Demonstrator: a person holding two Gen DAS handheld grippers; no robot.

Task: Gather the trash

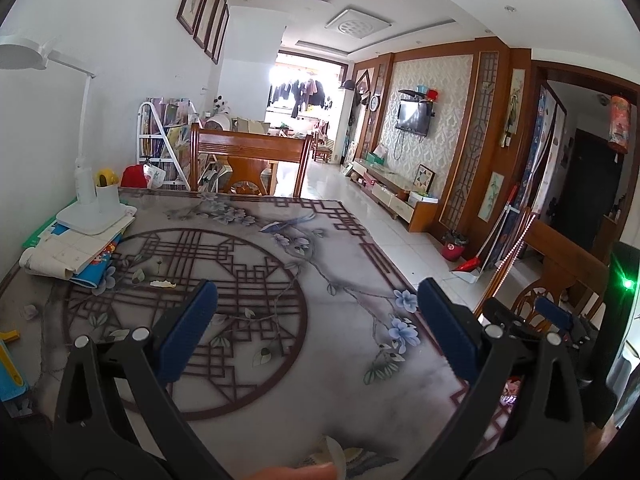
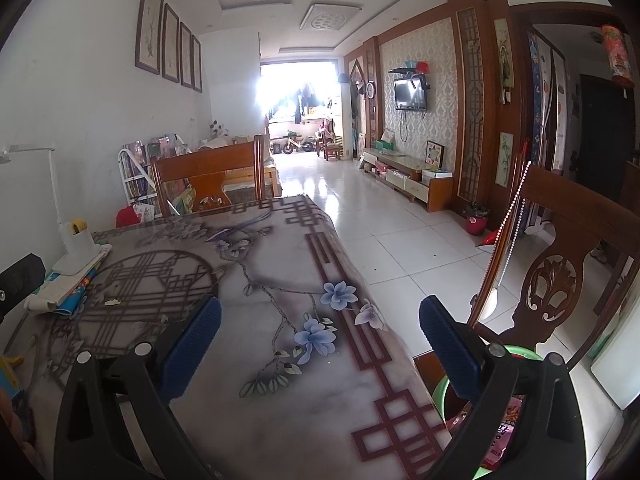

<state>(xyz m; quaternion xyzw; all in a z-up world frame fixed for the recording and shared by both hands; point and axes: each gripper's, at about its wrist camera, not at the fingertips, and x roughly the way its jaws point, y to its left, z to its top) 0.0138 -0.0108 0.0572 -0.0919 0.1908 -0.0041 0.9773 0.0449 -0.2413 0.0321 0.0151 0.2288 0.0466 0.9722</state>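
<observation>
Hovering over the table (image 1: 280,408), left gripper (image 1: 316,300) with jaws spread wide and nothing between the blue pads (image 1: 188,328). Hovering near the table's right edge (image 2: 280,420), right gripper (image 2: 320,316) likewise spread wide and empty, its right finger hanging past the edge above a green bin (image 2: 444,392) holding pink wrappers (image 2: 504,436).

Lying on the printed tablecloth, well ahead of the left gripper and just beside the stack of papers (image 1: 68,256): a small pale scrap (image 1: 163,283), showing again in the right view (image 2: 113,302). Peeking in at the bottom edge of the left view, a white curled scrap (image 1: 334,452) touching a fingertip (image 1: 296,472); hard telling what it is.

Standing on the papers at the table's far left, a white desk lamp (image 1: 86,184) with a yellow tape roll (image 1: 106,178) in its cup. Standing at the far end, a wooden chair (image 1: 250,156); another chair (image 2: 560,264) close on the right. Sitting by the far wall on the tiled floor, a red waste bin (image 2: 476,222).
</observation>
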